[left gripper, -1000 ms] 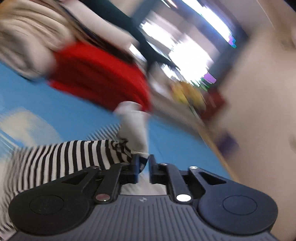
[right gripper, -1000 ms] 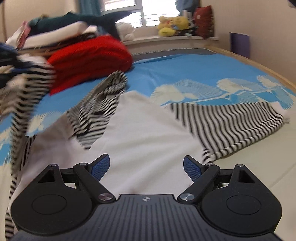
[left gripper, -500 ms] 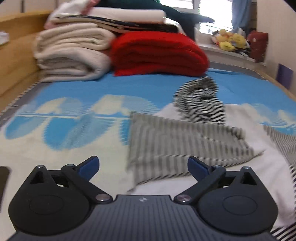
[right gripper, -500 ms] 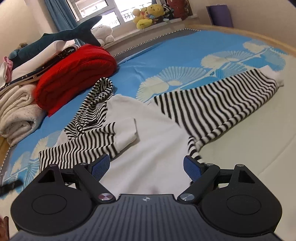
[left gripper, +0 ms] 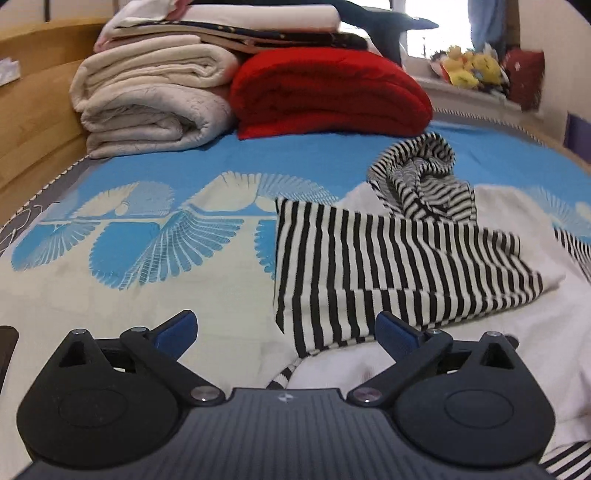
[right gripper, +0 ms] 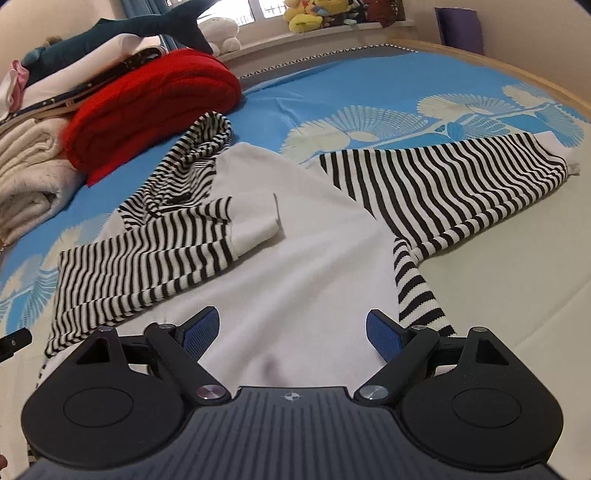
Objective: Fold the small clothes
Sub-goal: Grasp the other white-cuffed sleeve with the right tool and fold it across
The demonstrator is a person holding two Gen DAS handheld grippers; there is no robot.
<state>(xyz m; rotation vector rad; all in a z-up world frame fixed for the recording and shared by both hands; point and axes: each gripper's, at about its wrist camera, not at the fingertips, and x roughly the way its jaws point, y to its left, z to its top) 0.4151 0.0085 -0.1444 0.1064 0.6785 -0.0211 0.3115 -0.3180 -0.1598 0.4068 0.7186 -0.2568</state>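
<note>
Striped outstretched sleeve (right gripper: 443, 192) shows only in the right view; both grippers' fingers (left gripper: 177, 326) (right gripper: 201, 332) spread, empty.

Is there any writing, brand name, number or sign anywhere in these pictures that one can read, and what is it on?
No readable words or numbers in either view.
Left gripper: only a small round emblem on its ribbed body, no letters.
Right gripper: the same small emblem, no letters.
Striped hoodie: no label or print visible.
Red blanket and cream blanket: no tags showing.
Plush toys on the windowsill: too small and blurred to show any text.
</note>
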